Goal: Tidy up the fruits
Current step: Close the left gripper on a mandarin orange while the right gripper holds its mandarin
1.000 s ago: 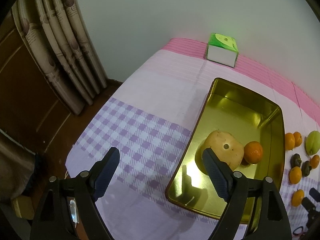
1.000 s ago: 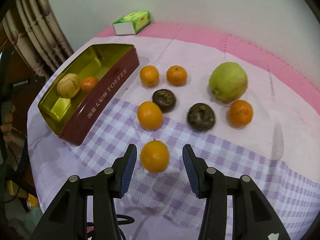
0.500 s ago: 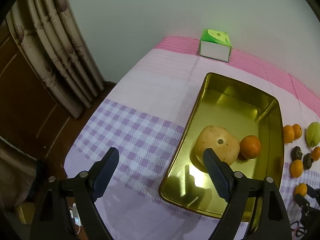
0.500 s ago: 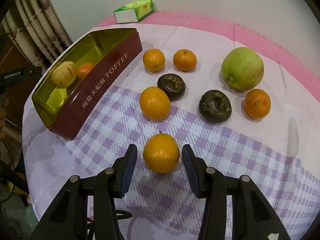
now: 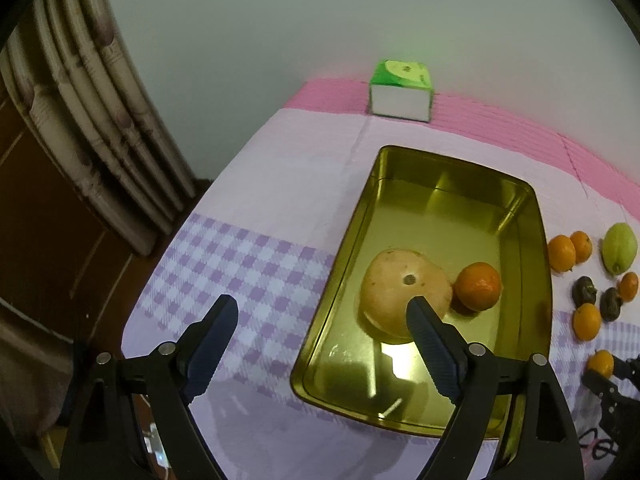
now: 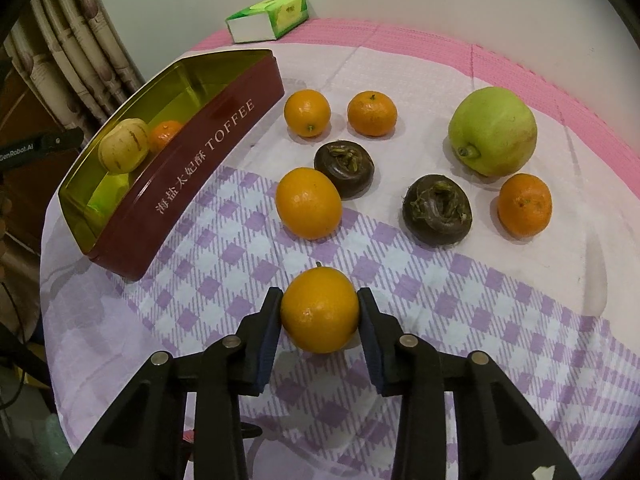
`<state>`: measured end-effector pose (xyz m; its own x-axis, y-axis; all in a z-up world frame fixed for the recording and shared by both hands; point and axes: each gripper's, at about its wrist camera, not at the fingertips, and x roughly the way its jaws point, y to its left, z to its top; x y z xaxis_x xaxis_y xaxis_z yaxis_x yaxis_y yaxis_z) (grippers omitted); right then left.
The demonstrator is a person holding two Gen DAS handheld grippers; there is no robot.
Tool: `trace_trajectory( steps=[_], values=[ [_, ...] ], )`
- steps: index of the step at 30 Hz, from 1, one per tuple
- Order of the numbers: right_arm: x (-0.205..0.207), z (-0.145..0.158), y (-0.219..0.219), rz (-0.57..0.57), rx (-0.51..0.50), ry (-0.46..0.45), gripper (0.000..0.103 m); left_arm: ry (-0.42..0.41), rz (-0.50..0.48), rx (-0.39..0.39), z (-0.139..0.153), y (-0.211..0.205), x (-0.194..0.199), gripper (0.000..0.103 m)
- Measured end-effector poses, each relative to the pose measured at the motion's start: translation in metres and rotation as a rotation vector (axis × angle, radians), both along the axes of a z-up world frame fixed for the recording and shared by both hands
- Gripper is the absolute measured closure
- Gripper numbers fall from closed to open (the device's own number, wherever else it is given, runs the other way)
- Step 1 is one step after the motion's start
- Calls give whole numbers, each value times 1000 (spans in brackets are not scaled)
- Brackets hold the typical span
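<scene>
My right gripper [image 6: 319, 316] is shut on the nearest orange [image 6: 319, 310], which rests on the checked cloth at the table's front. Several more oranges, such as one [image 6: 308, 203] just beyond, two dark brown fruits [image 6: 344, 164] and a green pear-like fruit [image 6: 493, 131] lie on the cloth behind it. The red and gold toffee tin [image 6: 208, 148] stands to the left. In the left wrist view the tin [image 5: 536, 240] holds a pale yellow fruit [image 5: 400, 284] and an orange [image 5: 478, 286]. My left gripper [image 5: 318, 336] is open and empty above the tin's near left edge.
A green and white tissue box [image 5: 401, 90] stands at the back of the table by the wall. A curtain [image 5: 92, 120] hangs on the left past the table's edge. The right gripper shows at the right edge of the left wrist view [image 5: 612, 380].
My right gripper moved forward around the nearest orange and shut on it. My left gripper drew back and rose a little, staying open.
</scene>
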<state>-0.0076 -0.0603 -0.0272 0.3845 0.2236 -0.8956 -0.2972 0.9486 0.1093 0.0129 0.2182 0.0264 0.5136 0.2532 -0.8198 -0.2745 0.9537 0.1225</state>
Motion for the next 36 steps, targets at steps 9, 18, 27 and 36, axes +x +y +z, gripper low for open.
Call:
trace_trajectory(
  steps=[9,18,27,36],
  values=[
    [-1,2,-8,-23,-8,-25,68,6,-126,24,0,-42,-2,17],
    [-4,12,-54,-139,14,-34,68,16,-314,-54,1,-117,1,17],
    [-16,24,-100,-252,37,-60,68,35,-452,-130,-6,-186,13,17],
    [-13,19,-123,-317,58,-67,68,97,-463,-190,-25,-212,34,17]
  ],
)
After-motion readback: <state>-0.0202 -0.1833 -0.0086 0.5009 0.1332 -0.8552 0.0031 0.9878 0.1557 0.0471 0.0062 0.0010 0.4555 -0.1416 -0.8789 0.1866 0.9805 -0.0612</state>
